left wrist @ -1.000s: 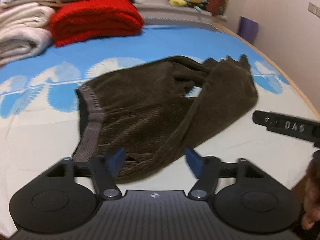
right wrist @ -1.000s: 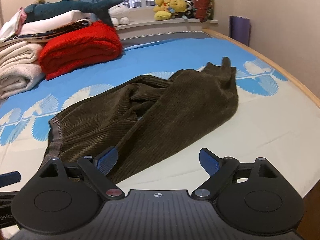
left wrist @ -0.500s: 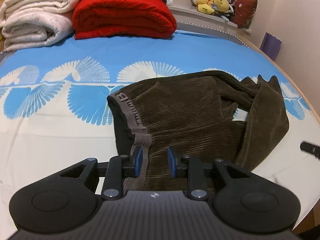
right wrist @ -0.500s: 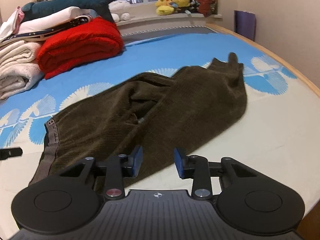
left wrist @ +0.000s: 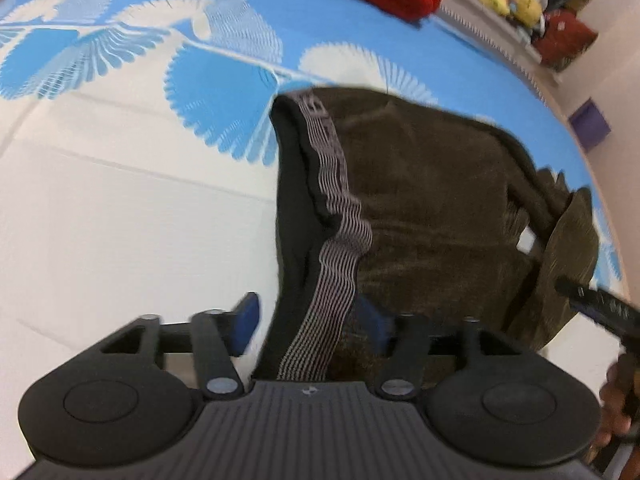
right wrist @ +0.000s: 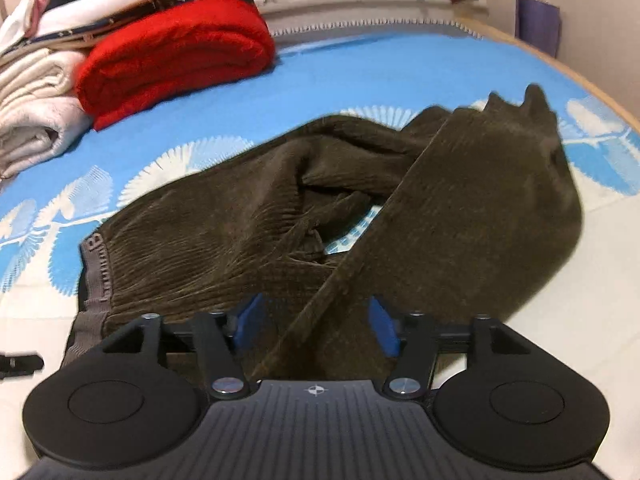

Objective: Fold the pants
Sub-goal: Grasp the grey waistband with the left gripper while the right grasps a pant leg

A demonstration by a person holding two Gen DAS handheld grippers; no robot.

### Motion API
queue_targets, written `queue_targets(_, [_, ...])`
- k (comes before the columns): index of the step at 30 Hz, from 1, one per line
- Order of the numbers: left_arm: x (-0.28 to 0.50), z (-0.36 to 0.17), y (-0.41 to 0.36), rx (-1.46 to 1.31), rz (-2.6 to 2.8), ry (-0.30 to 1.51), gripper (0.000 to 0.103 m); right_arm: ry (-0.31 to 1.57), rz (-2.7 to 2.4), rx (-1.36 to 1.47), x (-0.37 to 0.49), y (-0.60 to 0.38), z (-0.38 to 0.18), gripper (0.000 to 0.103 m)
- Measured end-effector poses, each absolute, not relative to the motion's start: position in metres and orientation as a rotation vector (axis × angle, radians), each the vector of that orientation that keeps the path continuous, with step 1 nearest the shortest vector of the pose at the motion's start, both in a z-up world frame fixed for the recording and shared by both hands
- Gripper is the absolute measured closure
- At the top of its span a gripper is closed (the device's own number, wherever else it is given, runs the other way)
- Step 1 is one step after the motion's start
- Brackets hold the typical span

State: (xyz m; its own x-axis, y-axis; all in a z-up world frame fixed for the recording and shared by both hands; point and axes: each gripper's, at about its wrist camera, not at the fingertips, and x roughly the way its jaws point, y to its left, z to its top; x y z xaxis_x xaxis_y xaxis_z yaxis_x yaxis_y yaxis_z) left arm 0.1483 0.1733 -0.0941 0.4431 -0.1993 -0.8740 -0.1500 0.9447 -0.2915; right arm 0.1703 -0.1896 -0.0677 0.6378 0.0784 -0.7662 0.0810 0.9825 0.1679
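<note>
Both grippers have dropped closer onto the pants [right wrist: 400, 200] since a second ago. Left gripper [left wrist: 310, 320] straddles the waistband [left wrist: 340, 216], right gripper [right wrist: 312, 322] straddles a leg edge; jaws opening, nothing pinched yet. Brown corduroy, crumpled, legs crossed, lying lengthwise across the bed [right wrist: 360, 64].

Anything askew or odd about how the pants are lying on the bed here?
Yes. The brown pants lie crumpled, not flat: one leg is thrown diagonally across the other, bunching the crotch, and the waistband gapes open, showing black lining. Nothing looks torn or spilled.
</note>
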Motion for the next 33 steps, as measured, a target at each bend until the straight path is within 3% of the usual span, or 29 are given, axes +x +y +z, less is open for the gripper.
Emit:
queue_targets(2, [0.153, -0.101, 0.166, -0.312, -0.027, 1.149, 0.027, 0.940, -0.003, 0.224, 0.185, -0.188, -0.082, 0.034])
queue_targets(8, [0.163, -0.120, 0.156, -0.291, -0.054, 1.204, 0.024, 1.049, -0.045, 0.225, 0.201, -0.180, -0.113, 0.035])
queue_targets(11, [0.166, -0.128, 0.153, -0.271, -0.064, 1.227, 0.026, 1.062, -0.074, 0.189, 0.200, -0.178, -0.119, 0.046])
queue_targets(12, [0.166, -0.130, 0.151, -0.264, -0.070, 1.235, 0.028, 1.063, -0.083, 0.168, 0.199, -0.178, -0.119, 0.057])
queue_targets(15, [0.167, -0.135, 0.141, -0.206, -0.075, 1.245, 0.041, 1.046, -0.097, 0.122, 0.190, -0.179, -0.114, 0.085])
queue_targets(16, [0.166, -0.135, 0.138, -0.180, -0.076, 1.240, 0.047, 1.044, -0.094, 0.125, 0.184, -0.182, -0.110, 0.089])
queue_targets(19, [0.162, -0.132, 0.134, -0.149, -0.071, 1.213, 0.059, 1.034, -0.082, 0.146, 0.173, -0.191, -0.098, 0.093])
queue_targets(23, [0.153, -0.115, 0.137, -0.172, -0.053, 1.155, 0.089, 1.007, -0.052, 0.134, 0.157, -0.202, -0.080, 0.094])
queue_targets(33, [0.128, -0.056, 0.138, -0.168, 0.015, 0.975, 0.096, 0.918, 0.194, -0.155, 0.109, -0.178, -0.049, 0.095])
